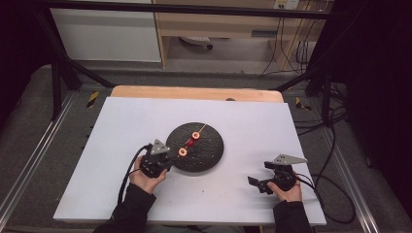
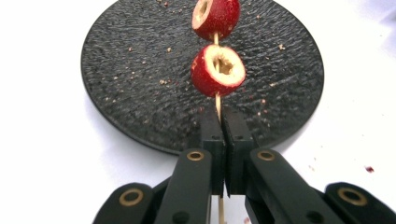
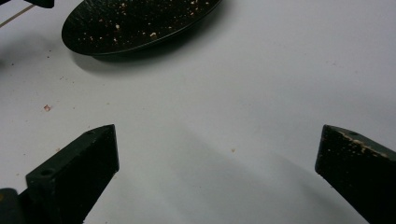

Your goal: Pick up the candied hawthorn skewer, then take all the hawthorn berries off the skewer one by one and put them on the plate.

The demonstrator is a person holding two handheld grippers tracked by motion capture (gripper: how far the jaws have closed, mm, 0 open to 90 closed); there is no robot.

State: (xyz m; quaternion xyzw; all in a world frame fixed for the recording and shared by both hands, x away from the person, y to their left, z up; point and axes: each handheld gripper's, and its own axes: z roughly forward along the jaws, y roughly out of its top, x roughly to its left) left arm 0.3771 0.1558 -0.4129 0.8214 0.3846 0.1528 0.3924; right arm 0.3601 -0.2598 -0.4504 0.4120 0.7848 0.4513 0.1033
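A thin wooden skewer (image 2: 217, 100) carries red cored fruit pieces (image 2: 218, 70) and hangs over a round black plate (image 2: 140, 70). My left gripper (image 2: 223, 116) is shut on the skewer's near end, just below the lowest fruit. In the high view the left gripper (image 1: 170, 159) sits at the plate's (image 1: 209, 153) left edge, and the skewer (image 1: 190, 142) runs up and to the right across the plate with three fruit pieces on it. My right gripper (image 1: 261, 174) rests low at the right, apart from the plate. Its jaws stand wide apart with nothing between them (image 3: 218, 135).
The plate (image 3: 140, 23) lies on a white board (image 1: 145, 121) that covers a wooden table. Crumbs dot the plate and the board near it. A dark frame, cables (image 1: 335, 194) and floor rails surround the table.
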